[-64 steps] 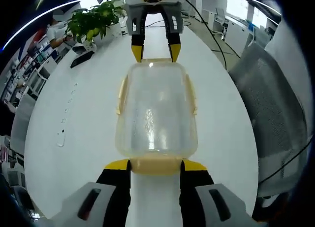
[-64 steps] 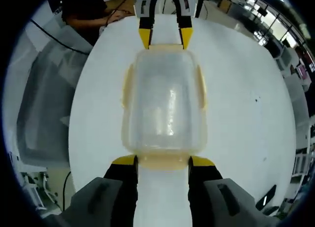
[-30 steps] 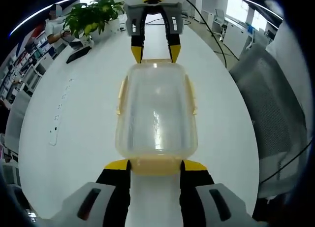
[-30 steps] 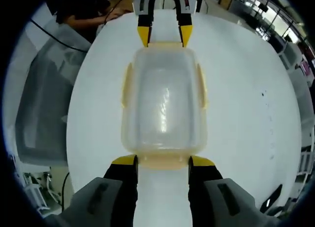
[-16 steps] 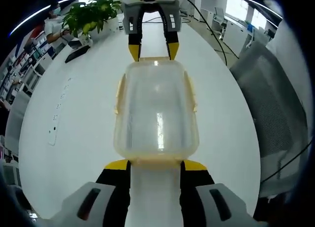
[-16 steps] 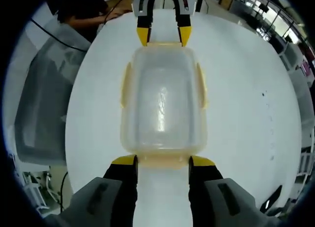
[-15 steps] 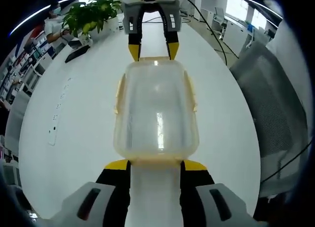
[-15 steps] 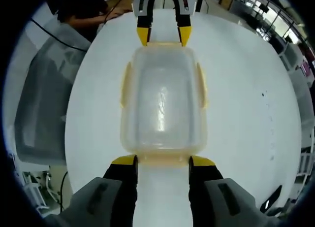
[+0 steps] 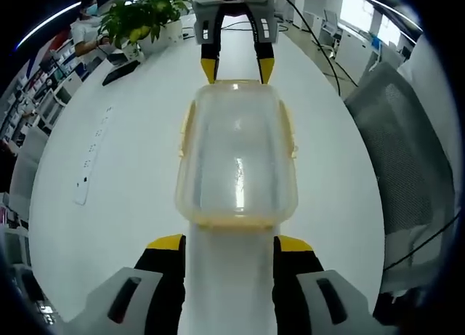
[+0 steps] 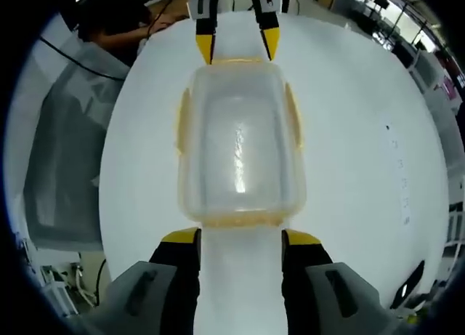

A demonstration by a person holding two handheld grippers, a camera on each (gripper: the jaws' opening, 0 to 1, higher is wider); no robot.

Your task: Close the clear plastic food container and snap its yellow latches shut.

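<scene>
Both claws, the left claw (image 9: 229, 242) and right claw (image 10: 240, 237), have backed slightly off one lidded clear container (image 9: 236, 157) on the white desk (image 9: 123, 175), each wide and empty.

Food container on the table, between two facing grippers

The food container (image 9: 236, 157) sits on the table (image 9: 131, 175) with its lid on top; the left gripper (image 9: 227, 242) stands just before its near end, jaws apart, and the right gripper (image 9: 237, 70) at its far end, a latch (image 9: 187, 128) on each long side. A potted plant (image 9: 142, 19) stands far left on the table, an office chair (image 9: 407, 160) beside its right edge
</scene>
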